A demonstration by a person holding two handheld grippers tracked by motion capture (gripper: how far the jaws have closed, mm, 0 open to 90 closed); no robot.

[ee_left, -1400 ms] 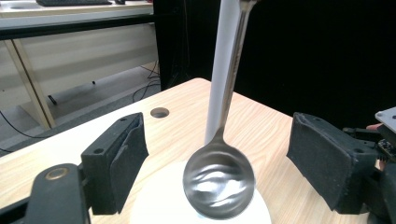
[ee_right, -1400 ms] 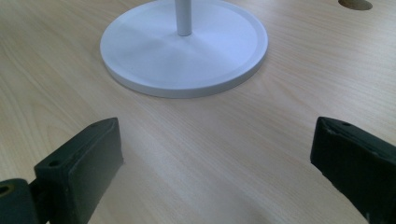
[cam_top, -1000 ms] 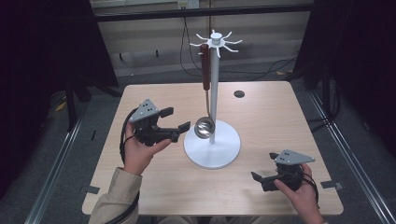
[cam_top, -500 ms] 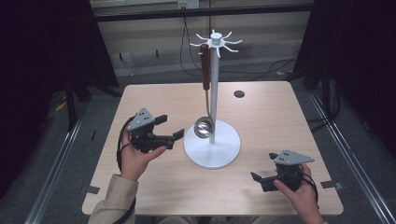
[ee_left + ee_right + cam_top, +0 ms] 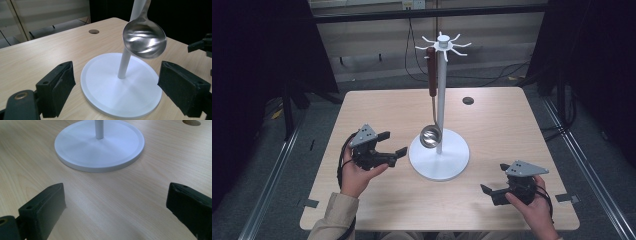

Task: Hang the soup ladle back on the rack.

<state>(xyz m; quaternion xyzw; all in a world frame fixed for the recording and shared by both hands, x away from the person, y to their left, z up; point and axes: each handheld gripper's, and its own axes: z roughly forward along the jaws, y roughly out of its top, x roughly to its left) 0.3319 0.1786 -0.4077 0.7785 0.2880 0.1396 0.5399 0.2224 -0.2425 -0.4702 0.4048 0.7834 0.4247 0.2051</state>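
A white hook stand (image 5: 441, 95) rises from a round base (image 5: 439, 162) at the table's middle. From one of its top hooks hangs a ladle with a brown handle (image 5: 431, 75), its steel bowl (image 5: 430, 136) just above the base. My left gripper (image 5: 394, 143) is open, left of the base, with its jaws pointing at the bowl from a short gap away. In the left gripper view the bowl (image 5: 144, 37) hangs beyond the spread jaws of the left gripper (image 5: 117, 73). My right gripper (image 5: 493, 179) is open near the front right, low over the wood; its jaws in the right gripper view (image 5: 115, 195) face the base (image 5: 100, 145).
The wooden table (image 5: 512, 130) has a small round hole (image 5: 468, 100) at the back right. Dark curtains and floor rails flank the table, and cables run behind it. Bare wood lies in front of the base and along both sides.
My left gripper has drawn back from the ladle bowl, down toward the near edge and slightly left. The ladle stays hanging on the stand. The right gripper has not moved.
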